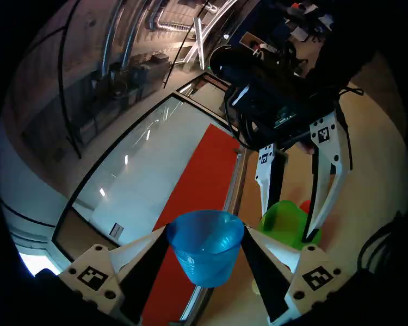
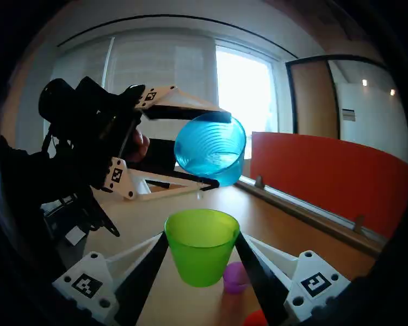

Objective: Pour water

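My left gripper (image 1: pixel 205 232) is shut on a translucent blue cup (image 1: pixel 206 258). In the right gripper view the blue cup (image 2: pixel 210 145) is tipped on its side, mouth toward the camera, with a little water lying at its lower rim. A thin drip (image 2: pixel 198 191) falls from that rim. Straight below stands an upright green cup (image 2: pixel 202 247), and my right gripper (image 2: pixel 202 234) is shut on it. In the left gripper view the green cup (image 1: pixel 284 221) sits between the right gripper's white fingers (image 1: pixel 329 174), just beyond the blue cup.
A wooden table (image 2: pixel 149 217) lies beneath both cups. A small purple cup (image 2: pixel 235 277) and a red object (image 2: pixel 255 318) sit on it close to the green cup. A red partition (image 2: pixel 334 174) runs along the table's far edge. A hand (image 2: pixel 138 145) holds the left gripper.
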A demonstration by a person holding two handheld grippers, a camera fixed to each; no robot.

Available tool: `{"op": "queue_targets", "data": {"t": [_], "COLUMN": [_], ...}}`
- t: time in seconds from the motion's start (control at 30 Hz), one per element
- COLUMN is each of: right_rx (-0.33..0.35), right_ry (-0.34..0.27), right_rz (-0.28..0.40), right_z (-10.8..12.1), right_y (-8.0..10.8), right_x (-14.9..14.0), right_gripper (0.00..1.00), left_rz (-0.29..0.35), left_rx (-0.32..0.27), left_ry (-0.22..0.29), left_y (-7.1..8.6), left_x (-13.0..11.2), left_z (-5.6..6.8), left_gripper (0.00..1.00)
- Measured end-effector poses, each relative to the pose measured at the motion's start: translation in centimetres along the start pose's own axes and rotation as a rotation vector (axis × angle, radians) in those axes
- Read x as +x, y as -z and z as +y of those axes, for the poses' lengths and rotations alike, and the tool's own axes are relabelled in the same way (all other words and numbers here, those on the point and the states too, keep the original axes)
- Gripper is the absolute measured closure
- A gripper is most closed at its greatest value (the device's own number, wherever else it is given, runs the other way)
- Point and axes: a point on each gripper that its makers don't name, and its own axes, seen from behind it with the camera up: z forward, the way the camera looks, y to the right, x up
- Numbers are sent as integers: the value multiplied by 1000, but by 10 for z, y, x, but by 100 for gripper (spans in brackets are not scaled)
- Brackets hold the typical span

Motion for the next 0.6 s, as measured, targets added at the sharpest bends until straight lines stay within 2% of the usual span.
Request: {"op": "queue_targets", "data": {"t": [0.6], "right_rx": [-2], "right_ry": [5], "right_rz": [2], "right_z": [0], "right_y": [2], "right_x": [0], "right_gripper": [9], "left_rz": [4], "left_rx": [-3], "left_ry": [-66], "left_y": [0], "left_x": [9], "left_z": [0], "left_gripper": [12]}}
